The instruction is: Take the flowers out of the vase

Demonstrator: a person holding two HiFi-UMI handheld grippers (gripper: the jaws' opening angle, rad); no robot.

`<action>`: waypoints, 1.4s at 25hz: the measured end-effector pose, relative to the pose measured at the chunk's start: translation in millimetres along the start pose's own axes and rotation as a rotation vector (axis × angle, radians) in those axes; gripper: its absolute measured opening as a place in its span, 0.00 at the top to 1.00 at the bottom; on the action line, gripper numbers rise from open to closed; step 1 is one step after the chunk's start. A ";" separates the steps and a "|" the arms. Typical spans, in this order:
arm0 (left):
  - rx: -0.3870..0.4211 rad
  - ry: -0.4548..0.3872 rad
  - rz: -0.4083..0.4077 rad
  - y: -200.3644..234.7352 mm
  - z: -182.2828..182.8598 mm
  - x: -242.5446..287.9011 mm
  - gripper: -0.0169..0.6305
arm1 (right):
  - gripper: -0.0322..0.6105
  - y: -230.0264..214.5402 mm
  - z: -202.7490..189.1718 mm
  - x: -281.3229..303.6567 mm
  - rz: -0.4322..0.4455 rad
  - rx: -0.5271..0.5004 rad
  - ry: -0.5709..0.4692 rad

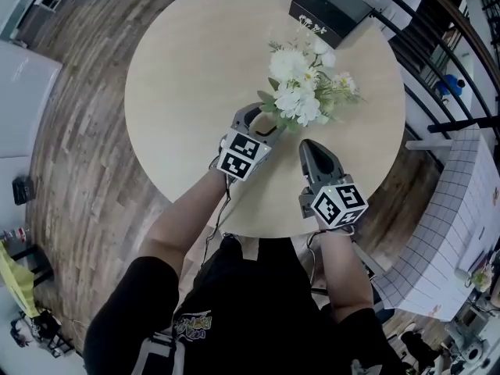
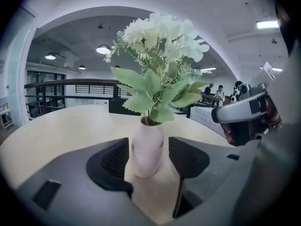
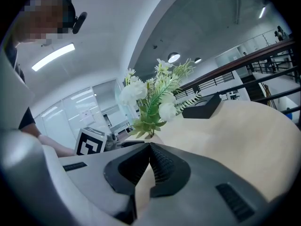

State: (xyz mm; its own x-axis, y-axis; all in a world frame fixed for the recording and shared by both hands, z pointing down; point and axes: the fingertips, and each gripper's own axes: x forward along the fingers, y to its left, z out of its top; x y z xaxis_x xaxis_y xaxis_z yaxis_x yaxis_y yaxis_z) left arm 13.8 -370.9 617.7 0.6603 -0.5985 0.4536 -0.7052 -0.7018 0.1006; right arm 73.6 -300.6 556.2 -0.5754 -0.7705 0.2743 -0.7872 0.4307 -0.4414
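Vase between wide-open left gripper jaws, ungripped; right gripper jaws closed, empty. Next, likely: clamp vase, grasp flowers.

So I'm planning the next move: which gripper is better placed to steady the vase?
Left. The left gripper is open with the vase between its fingers; the right gripper is shut and empty.

left side: counter bare from the flowers out to its left rim, wide open.
vase: between the spread jaws of the left hand-held gripper; thin gap on its right side.
above vase: flowers spread wide, block a straight drop.
far side: black box at the rim, short gap to the flowers.
near right: right hand-held gripper, jaws together, crowds that side.
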 end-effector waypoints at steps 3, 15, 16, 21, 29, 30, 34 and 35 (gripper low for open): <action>0.005 0.004 -0.005 0.3 0.5 6.1 0.58 | 0.92 -5.2 0.3 4.3 -0.002 0.003 0.005; 0.049 0.001 -0.027 3.8 -1.0 10.7 0.59 | 0.86 -11.0 -5.2 29.1 0.057 -0.045 0.004; 0.055 0.000 -0.030 3.5 -1.1 10.7 0.59 | 0.76 -10.4 -5.0 32.8 0.069 -0.054 0.003; 0.071 -0.003 -0.045 3.4 -2.2 11.9 0.60 | 0.71 -3.5 -4.1 56.3 0.122 -0.148 0.004; 0.075 -0.008 -0.040 2.4 -1.1 10.3 0.60 | 0.70 2.8 10.5 83.5 0.161 -0.184 -0.026; 0.075 -0.009 -0.040 2.4 -1.0 10.3 0.60 | 0.70 3.0 11.7 85.8 0.165 -0.186 -0.028; 0.078 -0.011 -0.043 2.4 -1.3 9.9 0.60 | 0.71 6.0 15.5 93.3 0.191 -0.196 -0.034; 0.080 -0.012 -0.043 2.5 -1.4 9.8 0.60 | 0.71 6.8 17.1 94.9 0.198 -0.196 -0.039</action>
State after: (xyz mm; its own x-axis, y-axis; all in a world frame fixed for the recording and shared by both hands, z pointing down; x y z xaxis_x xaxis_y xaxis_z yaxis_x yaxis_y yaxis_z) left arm 18.1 -378.0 623.6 0.6929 -0.5713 0.4400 -0.6535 -0.7554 0.0482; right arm 17.4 -378.8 564.6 -0.7163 -0.6781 0.1644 -0.6903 0.6544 -0.3085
